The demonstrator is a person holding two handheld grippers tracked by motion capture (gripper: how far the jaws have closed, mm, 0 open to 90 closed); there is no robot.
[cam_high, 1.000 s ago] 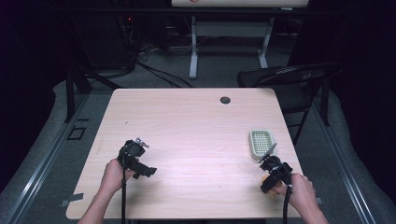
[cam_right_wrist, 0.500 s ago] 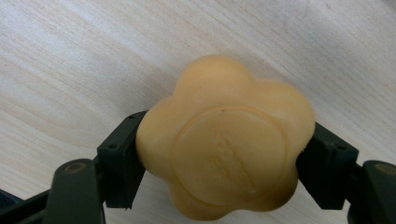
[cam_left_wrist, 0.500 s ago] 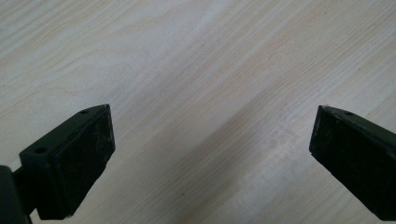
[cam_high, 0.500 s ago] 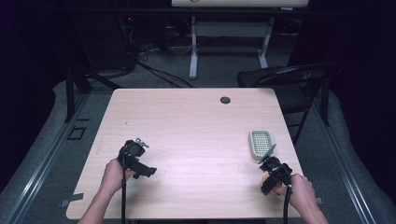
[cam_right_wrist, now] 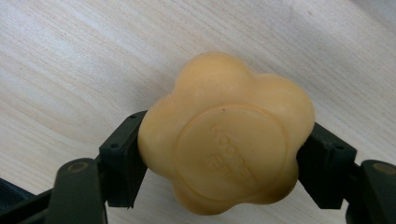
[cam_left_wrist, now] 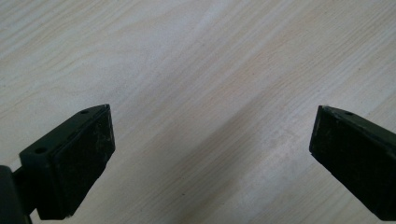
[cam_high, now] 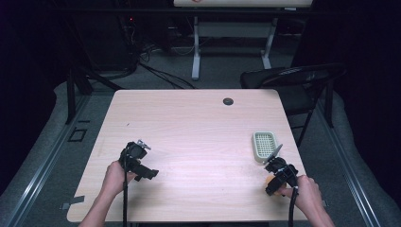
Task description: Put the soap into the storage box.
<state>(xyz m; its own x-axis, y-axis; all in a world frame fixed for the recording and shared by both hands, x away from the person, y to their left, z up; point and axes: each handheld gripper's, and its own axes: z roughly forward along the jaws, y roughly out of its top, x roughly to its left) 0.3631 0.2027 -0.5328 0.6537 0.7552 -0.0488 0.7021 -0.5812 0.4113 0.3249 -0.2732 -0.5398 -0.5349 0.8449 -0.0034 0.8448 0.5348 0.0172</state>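
Observation:
A yellow flower-shaped soap [cam_right_wrist: 224, 140] sits between the jaws of my right gripper [cam_right_wrist: 224, 163], which is shut on it just above the wooden table [cam_high: 198, 127]. In the high view that right gripper [cam_high: 279, 176] is near the table's front right corner, with a bit of the soap [cam_high: 268, 180] showing orange under it. A pale green slotted soap dish [cam_high: 264, 145] lies on the table just beyond it. My left gripper [cam_high: 142, 168] hovers near the front left; its jaws stand wide apart over bare wood, and the left gripper [cam_left_wrist: 210, 154] holds nothing.
A small dark round grommet [cam_high: 228, 101] sits near the table's far edge. A black folding chair [cam_high: 293, 82] stands past the far right corner. Cables and a white desk frame [cam_high: 196, 42] lie on the floor behind the table.
Almost nothing has changed; the right gripper has shifted very slightly with the soap in it. The left gripper has stayed in place.

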